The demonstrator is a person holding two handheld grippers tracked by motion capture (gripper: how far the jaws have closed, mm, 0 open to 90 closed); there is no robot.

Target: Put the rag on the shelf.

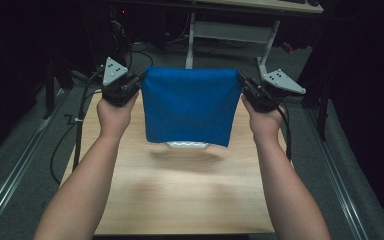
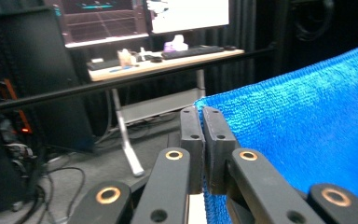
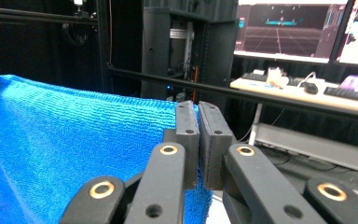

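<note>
1. Looking down, we see a light wooden table point(image 1: 180, 200) with our forearms reaching in from the near edge.
2. We hold a blue towel point(image 1: 190, 107) stretched in the air over the far half of the table, its lower edge hanging free above a small white object point(image 1: 187, 145) we cannot identify.
3. Our left gripper point(image 1: 139, 80) has its jaws pinched together on the towel's upper left corner.
4. Our right gripper point(image 1: 242, 82) has its jaws clamped on the upper right corner.
</note>
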